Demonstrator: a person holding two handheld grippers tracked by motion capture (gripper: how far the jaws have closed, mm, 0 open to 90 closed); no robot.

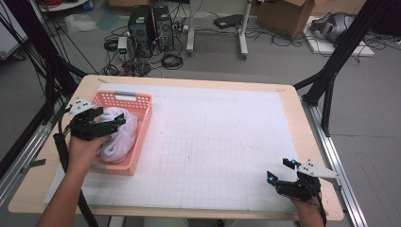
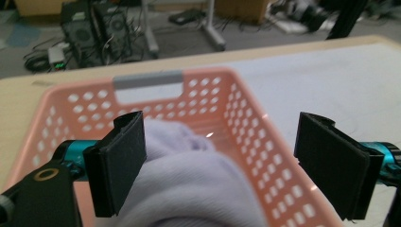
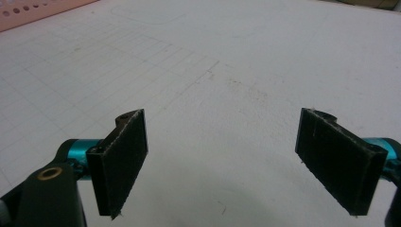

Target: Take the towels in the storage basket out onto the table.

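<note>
A pink perforated basket [image 1: 142,101] stands at the table's left side, with a bundled white cloth [image 1: 120,135] lying inside it. My left gripper [image 1: 109,124] hovers over the basket's near left part, open, its jaws wide apart just above the cloth. In the left gripper view the white cloth [image 2: 198,189] lies below and between the jaws, with the basket's far wall [image 2: 151,94] beyond; my left gripper [image 2: 220,165] holds nothing. My right gripper [image 1: 280,171] rests open near the table's front right corner, over the bare gridded mat [image 3: 213,71], and the right gripper [image 3: 220,165] is empty.
A white gridded mat [image 1: 213,142] covers most of the wooden table [image 1: 293,94]. A corner of the pink basket [image 3: 42,12] shows far off in the right gripper view. Beyond the table stand computer towers [image 1: 151,28], cables, a cardboard box [image 1: 288,16] and black frame legs.
</note>
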